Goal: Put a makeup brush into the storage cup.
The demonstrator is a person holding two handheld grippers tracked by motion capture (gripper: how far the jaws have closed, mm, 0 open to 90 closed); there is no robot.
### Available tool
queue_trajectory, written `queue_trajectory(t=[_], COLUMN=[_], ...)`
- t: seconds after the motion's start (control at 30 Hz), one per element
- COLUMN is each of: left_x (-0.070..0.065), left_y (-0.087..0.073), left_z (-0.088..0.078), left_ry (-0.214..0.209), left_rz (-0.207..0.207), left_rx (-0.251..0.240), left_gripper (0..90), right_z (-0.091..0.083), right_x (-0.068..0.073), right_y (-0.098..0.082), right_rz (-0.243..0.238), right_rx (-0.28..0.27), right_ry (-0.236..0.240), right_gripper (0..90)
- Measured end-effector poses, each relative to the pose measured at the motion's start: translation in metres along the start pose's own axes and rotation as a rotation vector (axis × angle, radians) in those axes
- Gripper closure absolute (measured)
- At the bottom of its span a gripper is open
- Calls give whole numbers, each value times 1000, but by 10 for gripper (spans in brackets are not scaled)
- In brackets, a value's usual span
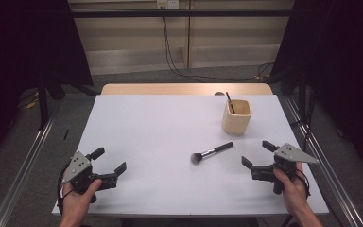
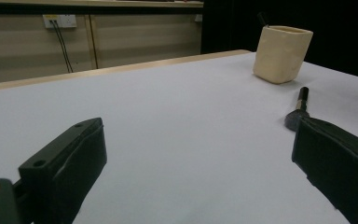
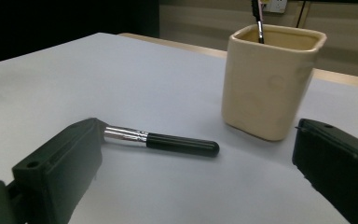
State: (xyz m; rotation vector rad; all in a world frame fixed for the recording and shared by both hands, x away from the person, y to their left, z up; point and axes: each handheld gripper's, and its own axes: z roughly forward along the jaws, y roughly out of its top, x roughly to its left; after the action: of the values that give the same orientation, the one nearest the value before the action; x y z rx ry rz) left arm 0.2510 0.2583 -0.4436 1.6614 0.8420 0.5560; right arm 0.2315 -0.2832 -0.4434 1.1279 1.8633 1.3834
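Holding my left gripper (image 1: pixel 109 165) low over the near-left corner of the table (image 1: pixel 151 123), jaws spread wide, nothing between them. Near edge sits just behind my left hand (image 1: pixel 78 196), left edge just beside it. Ahead and to the right of that gripper it's bare white tabletop all the way to the wooden strip (image 1: pixel 184 89) at the far edge, so there's plenty of free room on the left half.

Brush (image 1: pixel 211 152) lies flat on the table right of centre, between the two grippers and nearer the right one. Dark bristle head points toward the near-left, then a shiny silver collar, then a black handle running up toward the far-right. In the right gripper view the brush (image 3: pixel 168 141) has its head hidden behind my left jaw; the handle end is free.

Cup (image 1: pixel 237 116) stands upright beyond the brush, apart from it, cream-coloured with squarish walls, a thin dark stick (image 1: pixel 229 102) leaning inside.

Right gripper (image 1: pixel 256 154) is near the near-right corner, jaws also wide apart and empty, brush just left of it. My right hand (image 1: pixel 290 187) is close to the near edge, right edge nearby.
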Motion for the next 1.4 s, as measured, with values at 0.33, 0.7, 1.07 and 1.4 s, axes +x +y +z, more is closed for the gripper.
queue_trajectory(t=[0.33, 0.7, 1.07, 1.4], left_x=[1, 2, 1, 1], left_y=[1, 1, 0, 0], left_z=[0, 0, 1, 0], left_ry=[-8, -6, -10, -7], left_rz=[5, 3, 5, 0], left_rx=[-2, -2, 2, 0], left_gripper=[30, 30, 30, 30], right_z=[20, 44, 67, 81], right_x=[3, 4, 7, 9], right_y=[16, 29, 43, 50], right_rz=[-21, -31, -47, -47], right_rx=[-12, -21, -7, 64], right_ry=[36, 65, 90, 122], right_gripper=[17, 15, 15, 28])
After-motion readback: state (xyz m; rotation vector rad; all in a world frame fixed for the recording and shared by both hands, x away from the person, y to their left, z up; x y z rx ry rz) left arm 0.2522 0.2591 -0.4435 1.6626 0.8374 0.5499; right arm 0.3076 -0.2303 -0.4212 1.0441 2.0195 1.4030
